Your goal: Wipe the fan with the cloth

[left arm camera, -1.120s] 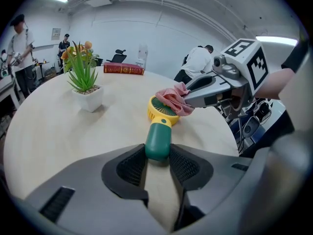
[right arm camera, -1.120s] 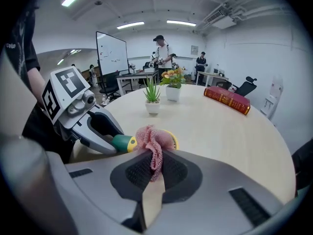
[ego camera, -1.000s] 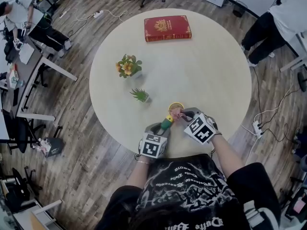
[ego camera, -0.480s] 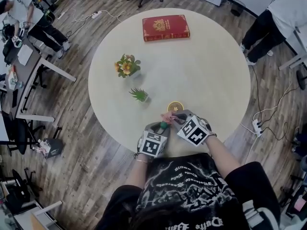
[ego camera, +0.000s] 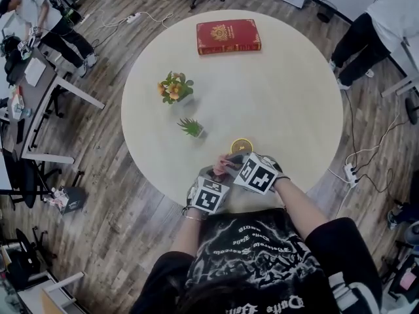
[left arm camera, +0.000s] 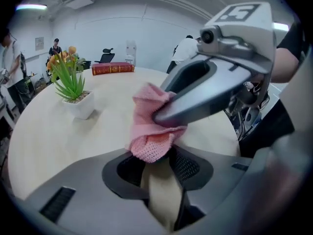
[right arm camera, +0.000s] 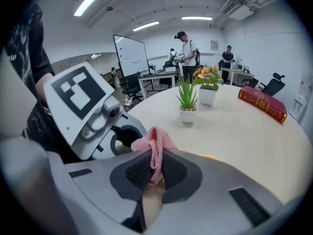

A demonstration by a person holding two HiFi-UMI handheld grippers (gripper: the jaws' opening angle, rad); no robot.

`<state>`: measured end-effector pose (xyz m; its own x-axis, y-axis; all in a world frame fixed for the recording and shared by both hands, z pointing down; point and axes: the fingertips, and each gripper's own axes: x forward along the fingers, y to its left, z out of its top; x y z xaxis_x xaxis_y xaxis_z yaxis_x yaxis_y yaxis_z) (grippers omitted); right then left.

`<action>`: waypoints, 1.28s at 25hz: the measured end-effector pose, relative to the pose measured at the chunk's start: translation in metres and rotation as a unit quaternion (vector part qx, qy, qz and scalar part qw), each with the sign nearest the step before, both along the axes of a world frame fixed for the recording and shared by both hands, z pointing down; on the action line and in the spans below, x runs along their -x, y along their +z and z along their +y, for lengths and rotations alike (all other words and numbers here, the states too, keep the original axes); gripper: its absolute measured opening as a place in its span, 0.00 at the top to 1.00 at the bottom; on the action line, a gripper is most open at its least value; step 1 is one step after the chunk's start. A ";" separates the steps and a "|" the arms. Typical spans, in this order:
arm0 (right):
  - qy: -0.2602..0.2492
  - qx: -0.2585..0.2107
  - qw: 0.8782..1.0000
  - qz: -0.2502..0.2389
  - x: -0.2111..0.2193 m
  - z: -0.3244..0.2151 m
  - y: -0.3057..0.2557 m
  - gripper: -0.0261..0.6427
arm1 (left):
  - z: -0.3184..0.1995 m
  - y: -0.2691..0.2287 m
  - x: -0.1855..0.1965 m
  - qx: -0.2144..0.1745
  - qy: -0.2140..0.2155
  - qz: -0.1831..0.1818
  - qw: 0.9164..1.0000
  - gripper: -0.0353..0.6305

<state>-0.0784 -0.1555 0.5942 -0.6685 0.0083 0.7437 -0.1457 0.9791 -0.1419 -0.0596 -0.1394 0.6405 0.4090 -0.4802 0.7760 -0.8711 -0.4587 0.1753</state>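
We see a round, pale table (ego camera: 294,110) standing on a wooden floor (ego camera: 118,241). A red book (ego camera: 228,36) lies flat near the table's far edge. A pot of orange flowers (ego camera: 175,89) stands on the left part. A little green plant (ego camera: 192,129) in a white pot stands near it, closer to us.

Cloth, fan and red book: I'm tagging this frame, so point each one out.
cloth (right arm camera: 155,143): right gripper view, bunched pink part just above the jaws.
fan (ego camera: 241,146): head view, middle of its round yellow head.
red book (ego camera: 228,36): head view, middle of the cover.
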 end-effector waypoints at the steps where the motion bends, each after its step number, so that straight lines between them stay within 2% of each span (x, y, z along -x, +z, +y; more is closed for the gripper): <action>1: -0.007 0.012 1.000 0.008 0.005 -0.004 -0.001 0.92 | 0.000 0.000 0.000 0.000 0.002 -0.001 1.000 0.69; 4: -0.072 0.048 0.992 0.091 0.017 -0.011 0.008 0.92 | 0.000 -0.001 -0.002 -0.003 0.016 -0.015 1.000 0.69; 6: -0.104 0.087 0.975 0.175 0.017 -0.011 0.018 0.92 | 0.002 -0.003 -0.002 -0.012 0.032 -0.036 0.999 0.69; 9: -0.081 0.173 0.945 0.266 0.020 -0.008 0.032 0.92 | 0.003 -0.002 -0.003 -0.015 0.044 -0.054 0.997 0.69; 11: -0.078 0.181 0.931 0.306 0.023 -0.009 0.038 0.92 | 0.002 -0.002 -0.003 -0.010 0.041 -0.056 0.998 0.69; 13: -0.096 0.158 0.923 0.336 0.023 -0.010 0.045 0.92 | 0.001 -0.001 -0.003 -0.004 0.036 -0.059 0.998 0.69; 18: -0.149 0.108 0.907 0.379 0.018 -0.015 0.044 0.92 | -0.003 -0.001 -0.004 0.015 0.004 -0.052 0.999 0.69; 22: -0.161 0.066 0.896 0.408 0.005 -0.030 0.035 0.92 | -0.005 -0.003 -0.004 0.037 -0.014 -0.038 0.999 0.69; 29: -0.174 0.025 0.900 0.399 0.000 -0.053 0.042 0.92 | -0.008 -0.001 -0.008 0.051 -0.015 -0.033 0.998 0.69; 32: -0.174 0.030 0.903 0.393 0.000 -0.055 0.041 0.92 | -0.008 -0.002 -0.008 0.052 -0.019 -0.034 0.998 0.69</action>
